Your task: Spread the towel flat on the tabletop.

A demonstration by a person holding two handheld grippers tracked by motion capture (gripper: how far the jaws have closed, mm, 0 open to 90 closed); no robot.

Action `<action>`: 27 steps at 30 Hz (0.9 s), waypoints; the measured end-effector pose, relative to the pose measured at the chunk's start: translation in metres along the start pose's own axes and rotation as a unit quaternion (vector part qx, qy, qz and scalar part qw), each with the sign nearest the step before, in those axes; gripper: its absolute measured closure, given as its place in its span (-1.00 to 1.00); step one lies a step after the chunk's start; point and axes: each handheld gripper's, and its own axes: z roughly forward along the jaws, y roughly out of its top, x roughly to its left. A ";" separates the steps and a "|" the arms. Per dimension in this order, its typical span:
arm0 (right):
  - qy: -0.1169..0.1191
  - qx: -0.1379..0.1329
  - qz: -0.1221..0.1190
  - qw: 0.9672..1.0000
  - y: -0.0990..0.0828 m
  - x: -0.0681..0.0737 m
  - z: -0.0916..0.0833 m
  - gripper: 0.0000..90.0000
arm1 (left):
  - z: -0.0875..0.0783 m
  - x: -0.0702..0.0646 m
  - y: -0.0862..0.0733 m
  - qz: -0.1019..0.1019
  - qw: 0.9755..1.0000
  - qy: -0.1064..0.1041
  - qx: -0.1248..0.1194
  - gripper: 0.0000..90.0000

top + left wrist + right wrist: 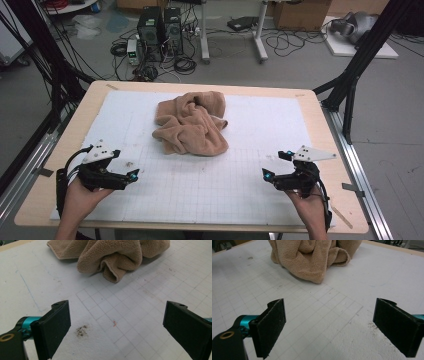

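High view frames show a crumpled tan towel (190,123) heaped on the white gridded mat (210,190) that covers a wooden table (320,125). The left gripper (134,174) is held in a hand (82,197) low over the near left part of the mat, and the right gripper (276,164) is held in the other hand (310,207) over the near right part. Both are pointed inward, toward the middle of the mat.

Seen along the left gripper (116,320) in its own view, the two black pads (56,326) are spread wide, and nothing is pinched between them. Bare mat is seen in the gap, with a small dark smudge (81,330) just ahead of the left-hand pad and a faint reddish mark (114,323) near the middle of the gap. The towel (112,255) lies well ahead of the fingertips, apart from them, with one folded corner hanging nearest.

Along the right gripper (329,320) in its own view, the pads (272,325) are likewise spread wide and nothing is gripped. Some dark specks (372,326) are scattered on the mat just inside the right-hand pad. The towel (312,257) is bunched well beyond the fingertips, ahead and slightly toward the left-hand pad, touched by neither.
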 end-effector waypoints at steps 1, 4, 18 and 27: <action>0.001 -0.001 0.000 1.000 0.000 0.000 -0.001 -0.77 | 0.000 -0.001 0.000 -0.001 1.000 0.000 0.000 -0.82; 0.001 -0.004 -0.003 1.000 -0.001 0.000 -0.001 -0.77 | 0.001 -0.002 0.001 -0.001 1.000 -0.003 -0.001 -0.82; 0.005 -0.003 -0.007 1.000 0.003 0.001 0.004 -0.77 | 0.000 -0.002 0.002 -0.001 1.000 -0.005 -0.009 -0.82; 0.010 0.003 -0.016 1.000 0.011 0.005 0.012 -0.77 | -0.005 -0.002 -0.001 -0.001 1.000 -0.006 -0.011 -0.81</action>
